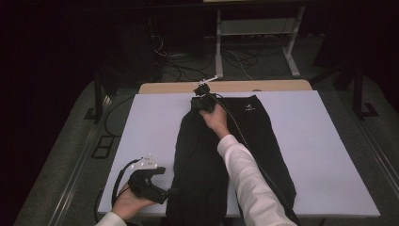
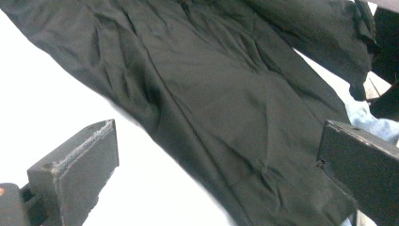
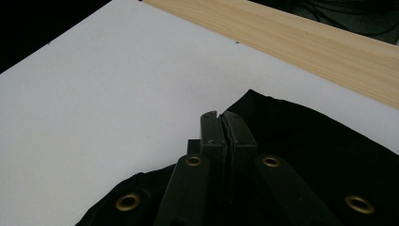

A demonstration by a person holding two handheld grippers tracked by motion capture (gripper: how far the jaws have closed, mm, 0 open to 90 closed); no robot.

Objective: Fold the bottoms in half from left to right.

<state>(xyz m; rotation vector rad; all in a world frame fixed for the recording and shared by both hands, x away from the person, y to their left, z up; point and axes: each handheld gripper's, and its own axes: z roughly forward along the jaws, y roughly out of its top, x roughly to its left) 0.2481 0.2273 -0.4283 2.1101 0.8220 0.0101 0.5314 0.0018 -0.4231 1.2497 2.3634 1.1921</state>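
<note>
With the right gripper [image 1: 201, 104] clamped tight at the far edge of the black garment [image 1: 221, 155] on the white board [image 1: 329, 150], the wide-open, empty left gripper [image 1: 162, 192] should pinch the near-left hem before folding.

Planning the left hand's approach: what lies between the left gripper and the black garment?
Only bare white table sheet; in the left gripper view, the open left gripper faces the black garment.
</note>
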